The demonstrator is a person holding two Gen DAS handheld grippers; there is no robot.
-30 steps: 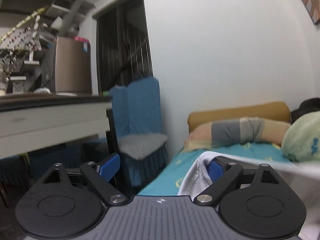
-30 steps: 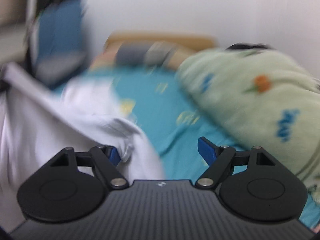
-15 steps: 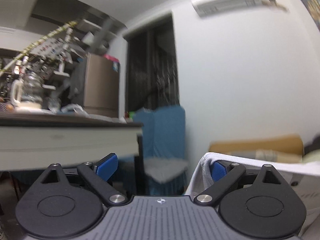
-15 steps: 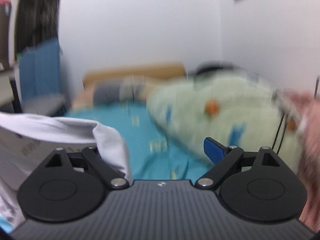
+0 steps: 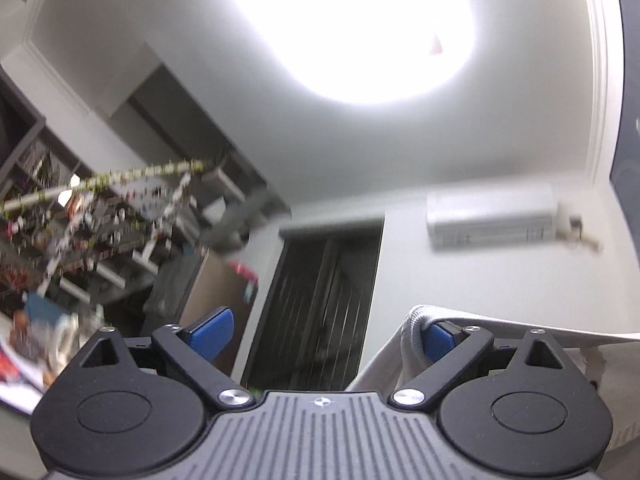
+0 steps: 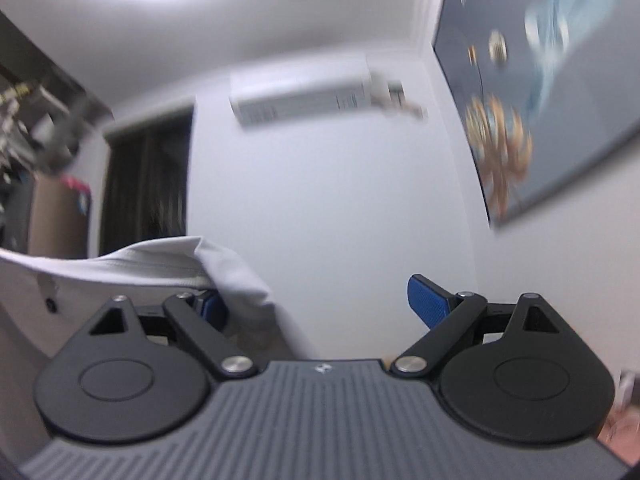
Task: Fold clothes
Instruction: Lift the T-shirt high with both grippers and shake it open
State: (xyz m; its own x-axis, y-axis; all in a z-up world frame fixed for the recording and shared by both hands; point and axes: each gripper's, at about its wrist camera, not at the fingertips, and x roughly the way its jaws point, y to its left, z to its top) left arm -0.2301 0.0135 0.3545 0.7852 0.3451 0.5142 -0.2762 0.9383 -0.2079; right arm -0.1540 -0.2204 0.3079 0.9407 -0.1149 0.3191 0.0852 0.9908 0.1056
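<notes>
A white garment is stretched between my two grippers, raised high so both cameras face the ceiling and upper walls. In the left wrist view my left gripper [image 5: 322, 334] is open, and the garment's ribbed edge [image 5: 416, 322] is draped over its right blue fingertip [image 5: 438, 340]. In the right wrist view my right gripper [image 6: 316, 304] is open, and the white garment [image 6: 160, 268] hangs over its left fingertip [image 6: 210, 306]; the right fingertip [image 6: 430, 300] is bare. The bed is out of view.
A bright ceiling light [image 5: 348, 24] glares overhead. An air conditioner [image 6: 300, 98] hangs on the white wall beside a dark doorway [image 5: 320, 300]. Cluttered shelves [image 5: 80, 220] stand at the left. A large framed picture [image 6: 540, 80] hangs on the right wall.
Both grippers have swung upward with the garment hooked on their fingers. The bed, pillows and chair dropped out of view; ceiling and upper walls now fill both views.
</notes>
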